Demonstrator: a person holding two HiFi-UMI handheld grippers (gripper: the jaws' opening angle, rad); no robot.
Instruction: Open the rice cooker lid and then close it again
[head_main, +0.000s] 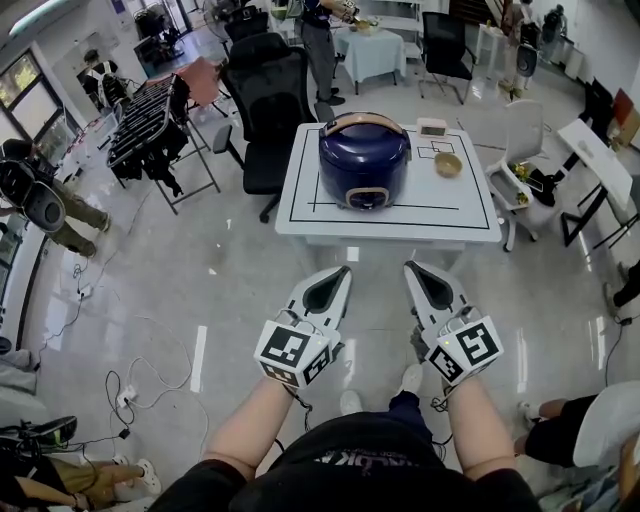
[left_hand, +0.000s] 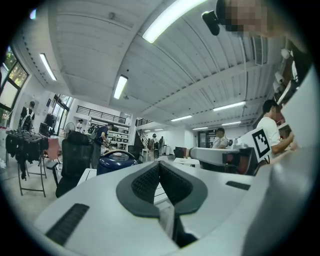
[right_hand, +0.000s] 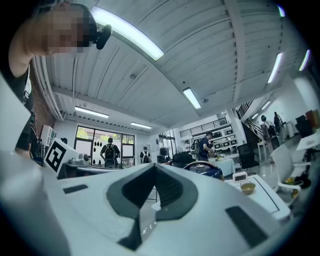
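Navy rice cooker (head_main: 364, 160), lid down, on white table (head_main: 470, 215); left claw (head_main: 345, 271) and right claw (head_main: 410, 266) pressed together, empty.

The rice cooker (head_main: 364, 158) was a rounded, dark blue pot with a tan carrying handle arched across its top and a pale panel low on its front. Its lid was down. It stood upright on the white counter (head_main: 470, 220), well ahead of the left hand-held gripper (head_main: 344, 272) and the right hand-held gripper (head_main: 411, 266), beyond their tips and touching neither.
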